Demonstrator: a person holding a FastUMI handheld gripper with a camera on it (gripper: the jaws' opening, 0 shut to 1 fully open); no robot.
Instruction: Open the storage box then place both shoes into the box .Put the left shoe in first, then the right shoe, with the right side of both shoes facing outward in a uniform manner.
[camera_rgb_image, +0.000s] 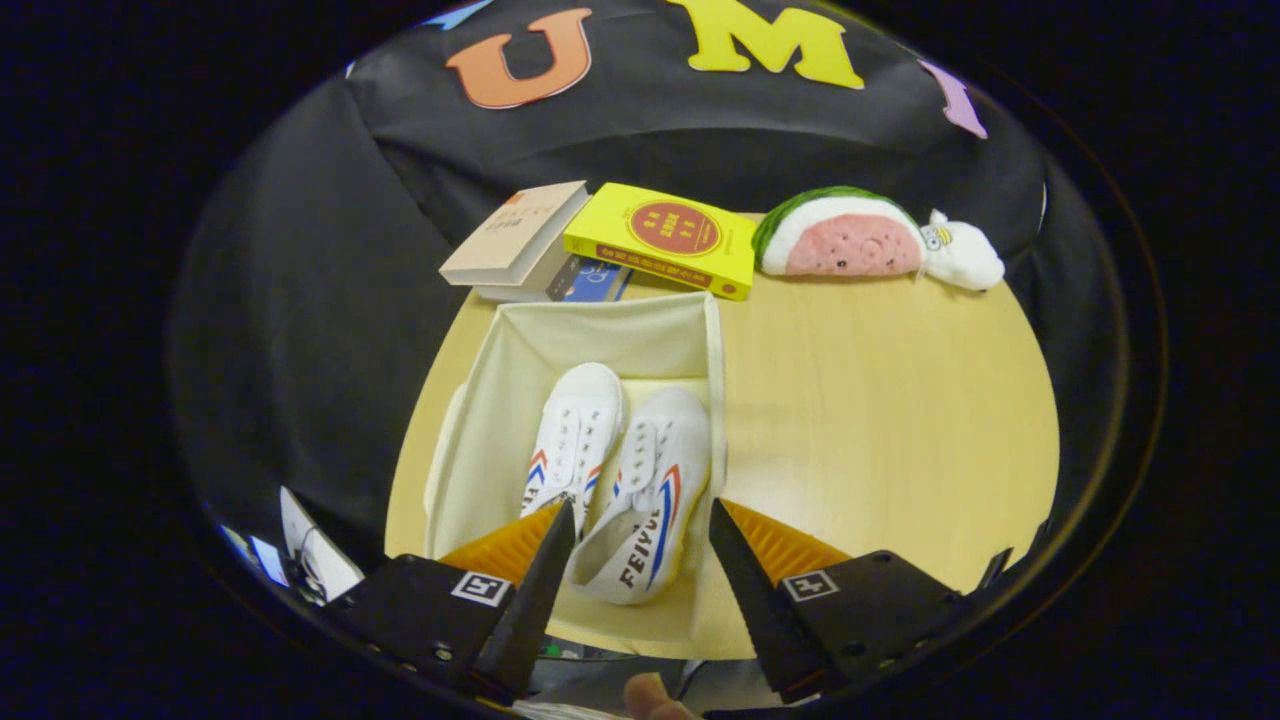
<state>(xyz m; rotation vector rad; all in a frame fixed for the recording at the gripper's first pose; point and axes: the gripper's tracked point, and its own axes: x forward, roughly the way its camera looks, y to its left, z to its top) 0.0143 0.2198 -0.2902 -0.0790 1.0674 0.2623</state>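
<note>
The gripper (640, 520) is held with its jaws spread wide and nothing pinched; the heel of the right shoe (648, 500) is seen between them, untouched as far as can be told. Just ahead of the jaws, both shoes are found lying side by side inside the open storage box (610, 325), the left shoe (575, 435) towards the left jaw. The shoes are judged light, soft canvas with a stiffer rubber sole; a hold across the heel collar would be preferred, since the canvas sides may fold. Beyond the box, books (660, 238) and a watermelon plush (850, 235) are seen on the table (880, 400)
</note>
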